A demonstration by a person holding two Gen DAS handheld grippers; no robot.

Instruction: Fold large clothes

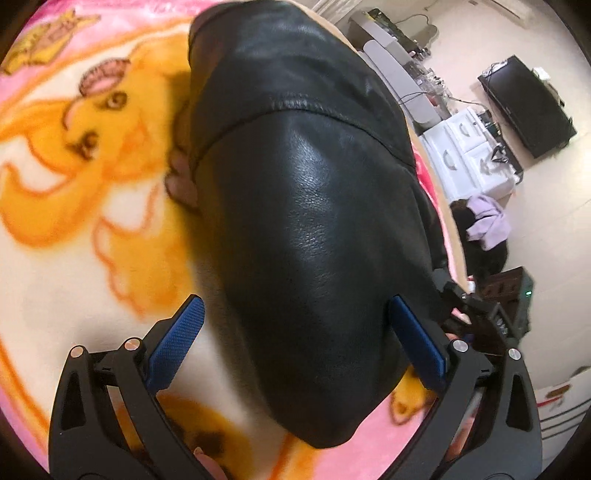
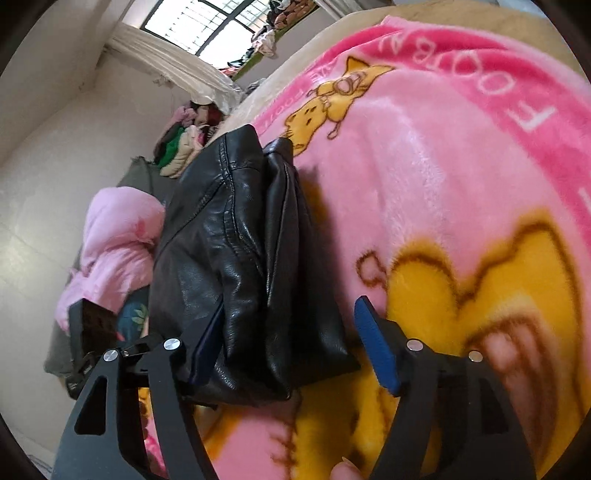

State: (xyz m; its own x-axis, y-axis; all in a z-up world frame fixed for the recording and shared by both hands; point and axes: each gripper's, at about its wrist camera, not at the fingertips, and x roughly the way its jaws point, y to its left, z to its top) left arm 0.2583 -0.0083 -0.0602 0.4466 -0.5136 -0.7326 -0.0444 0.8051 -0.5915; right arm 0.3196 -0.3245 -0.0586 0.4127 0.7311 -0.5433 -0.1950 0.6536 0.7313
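Glossy black leather jacket folded on plush blanket

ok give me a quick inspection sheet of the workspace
surface: pink cartoon blanket spread over the bed
job's things: black leather jacket folded into a bundle on the blanket
clutter: pile of clothes past the bed edge; pink garment beside the jacket
grippers: left claw open, straddling the jacket; right claw open, jacket end between its fingers
cables: wires by the television
surroundings: window, white drawers
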